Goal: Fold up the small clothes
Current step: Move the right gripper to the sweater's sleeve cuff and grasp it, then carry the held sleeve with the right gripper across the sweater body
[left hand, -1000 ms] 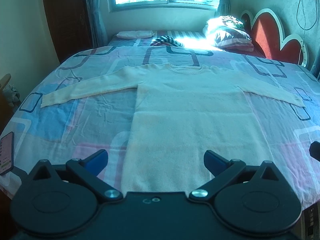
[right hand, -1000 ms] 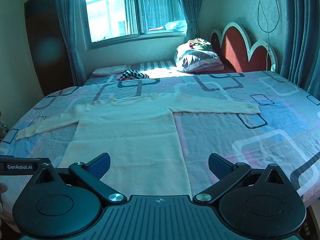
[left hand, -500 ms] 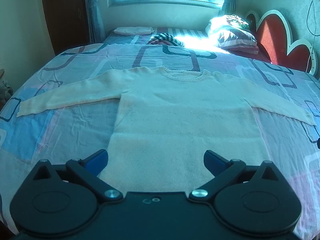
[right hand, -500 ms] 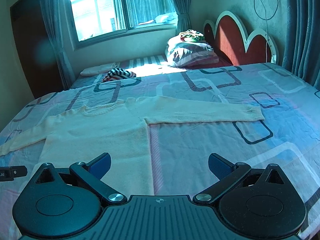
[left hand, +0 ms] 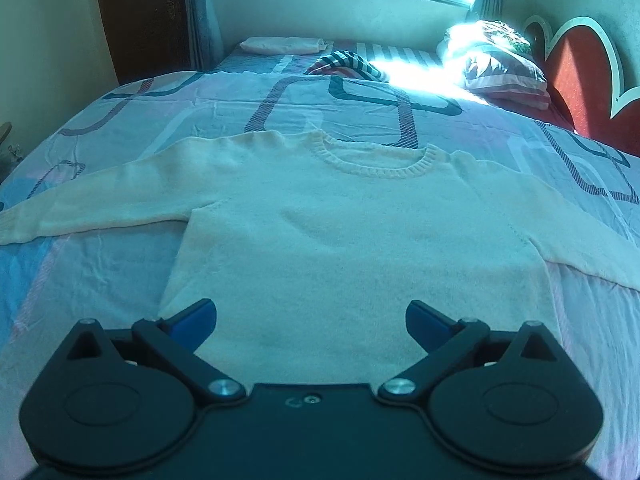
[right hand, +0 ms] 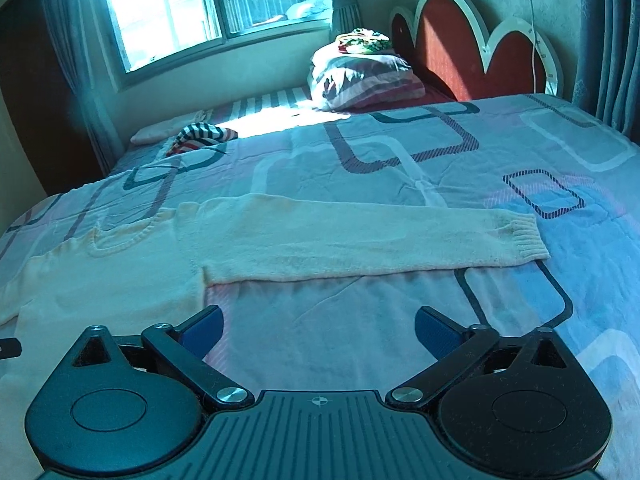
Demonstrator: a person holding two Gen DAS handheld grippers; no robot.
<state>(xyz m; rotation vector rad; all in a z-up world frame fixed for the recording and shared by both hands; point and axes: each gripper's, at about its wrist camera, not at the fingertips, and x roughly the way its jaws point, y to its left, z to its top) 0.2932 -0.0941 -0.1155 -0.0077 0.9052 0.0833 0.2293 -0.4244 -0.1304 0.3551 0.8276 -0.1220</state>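
Observation:
A cream knitted sweater (left hand: pixel 352 240) lies flat on the bed, neck toward the window, both sleeves spread out sideways. My left gripper (left hand: pixel 311 322) hovers over the sweater's lower body, open, with nothing between its blue pads. In the right wrist view the sweater's right sleeve (right hand: pixel 360 240) stretches across to its ribbed cuff (right hand: pixel 524 236). My right gripper (right hand: pixel 319 330) hangs over bare bedsheet just below that sleeve's armpit; its jaws are closing and hold nothing. The sweater's hem is hidden behind the gripper bodies.
The bed (left hand: pixel 120 272) has a pastel sheet with rounded-rectangle prints. A striped garment (left hand: pixel 348 66), a folded pale cloth (left hand: pixel 284 45) and a pillow pile (left hand: pixel 500 68) lie near the window. A red scalloped headboard (right hand: pixel 460 52) stands at the right.
Both grippers have moved forward and down toward the sweater, which now looks larger. The right gripper has shifted right, from over the sweater's body to the sheet below the right sleeve.

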